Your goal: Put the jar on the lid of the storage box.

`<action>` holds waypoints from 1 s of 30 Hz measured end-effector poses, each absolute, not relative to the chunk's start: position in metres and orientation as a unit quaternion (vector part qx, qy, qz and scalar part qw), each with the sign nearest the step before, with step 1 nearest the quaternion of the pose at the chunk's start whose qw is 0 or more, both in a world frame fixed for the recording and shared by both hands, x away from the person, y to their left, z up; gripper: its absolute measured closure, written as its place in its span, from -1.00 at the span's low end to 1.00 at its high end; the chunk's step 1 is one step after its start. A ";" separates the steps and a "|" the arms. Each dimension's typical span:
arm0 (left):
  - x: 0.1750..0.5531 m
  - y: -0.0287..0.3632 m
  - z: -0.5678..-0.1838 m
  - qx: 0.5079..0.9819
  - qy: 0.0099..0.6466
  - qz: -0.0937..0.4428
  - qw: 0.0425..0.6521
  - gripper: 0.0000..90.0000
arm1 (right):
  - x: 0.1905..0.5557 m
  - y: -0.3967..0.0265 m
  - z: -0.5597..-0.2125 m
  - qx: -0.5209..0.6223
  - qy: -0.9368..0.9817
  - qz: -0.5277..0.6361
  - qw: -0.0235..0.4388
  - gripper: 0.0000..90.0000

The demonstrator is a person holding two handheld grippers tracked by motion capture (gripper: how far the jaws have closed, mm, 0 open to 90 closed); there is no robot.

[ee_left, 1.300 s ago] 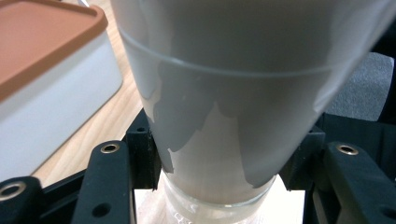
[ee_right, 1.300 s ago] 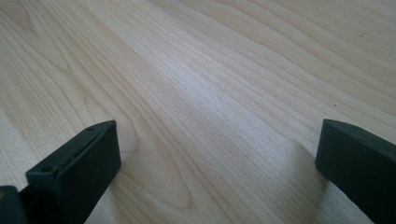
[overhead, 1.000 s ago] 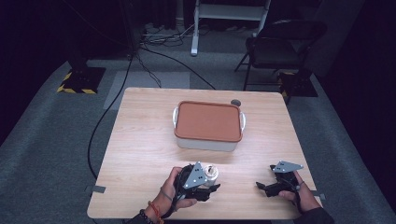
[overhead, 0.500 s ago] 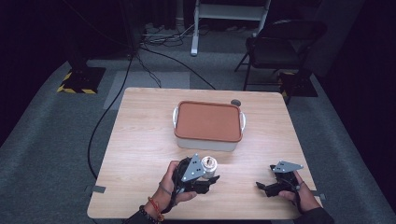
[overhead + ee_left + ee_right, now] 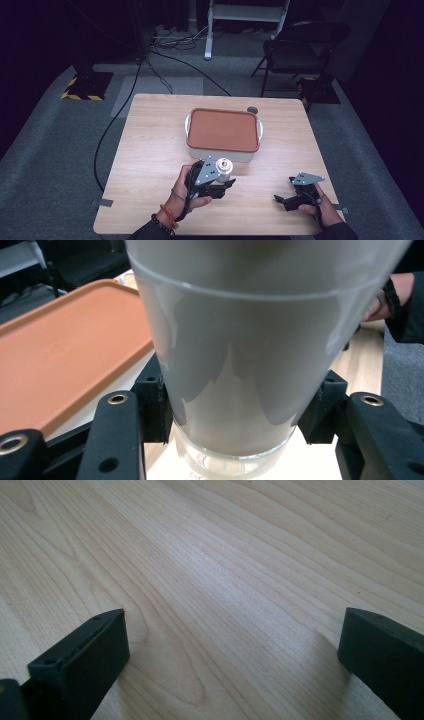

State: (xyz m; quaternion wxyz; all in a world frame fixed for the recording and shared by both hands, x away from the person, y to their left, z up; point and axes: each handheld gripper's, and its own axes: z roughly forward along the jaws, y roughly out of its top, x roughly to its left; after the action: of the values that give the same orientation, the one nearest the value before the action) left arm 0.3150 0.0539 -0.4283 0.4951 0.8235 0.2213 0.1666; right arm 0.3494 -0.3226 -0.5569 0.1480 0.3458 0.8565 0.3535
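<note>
- The left gripper (image 5: 212,181) is clamped low on a clear glass (image 5: 235,355) that holds a cloudy, milky liquid; in the left gripper view the black pads (image 5: 152,407) press the glass from both sides just above its thick base. In the high view the glass (image 5: 223,169) sits at the near middle of the table (image 5: 150,165), just in front of the white container (image 5: 222,151).
- The step in hand appears to be carrying the filled glass, so it is best done slowly and with the glass kept upright — the liquid stands high, and a tilt or a jerk could slop it over the rim.
- The grip is low on a body that widens upward, so the glass may rock if the wrist turns; a steady wrist and a path clear of the container's orange lid (image 5: 65,350) would serve.
- The right gripper (image 5: 295,199) rests near the front right edge, its jaws standing wide apart with nothing but bare wood between them, as the right gripper view shows with its pads (image 5: 90,650) — it is free to steady things if needed.
- The left gripper view gives the pad contact and the liquid level, which the high view is too distant to show.
- The high view gives the layout instead: the lid (image 5: 223,129) shut on the container at the table's centre and a small dark round thing (image 5: 252,110) behind it.
</note>
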 end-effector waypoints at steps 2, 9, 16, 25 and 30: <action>0.318 0.054 -0.425 0.821 0.224 0.168 0.498 -0.04 | 0.349 -0.323 -0.557 0.346 0.857 0.353 0.148 -1.00; 0.328 0.055 -0.416 0.816 0.234 0.175 0.499 -0.04 | 0.349 -0.323 -0.557 0.346 0.856 0.354 0.148 -1.00; 0.336 0.054 -0.407 0.814 0.239 0.175 0.499 -0.04 | 0.349 -0.323 -0.557 0.346 0.856 0.354 0.148 -1.00; 0.347 0.052 -0.399 0.810 0.250 0.178 0.500 -0.04 | 0.349 -0.323 -0.557 0.346 0.856 0.354 0.148 -1.00; 0.352 0.053 -0.395 0.805 0.256 0.182 0.504 -0.04 | 0.349 -0.323 -0.557 0.346 0.856 0.354 0.148 -1.00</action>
State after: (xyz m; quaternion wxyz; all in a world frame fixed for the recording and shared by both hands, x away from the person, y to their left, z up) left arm 0.3516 0.0530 -0.3947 0.5036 0.8047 0.2563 0.1821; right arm 0.3494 -0.3226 -0.5569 0.1480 0.3458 0.8565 0.3535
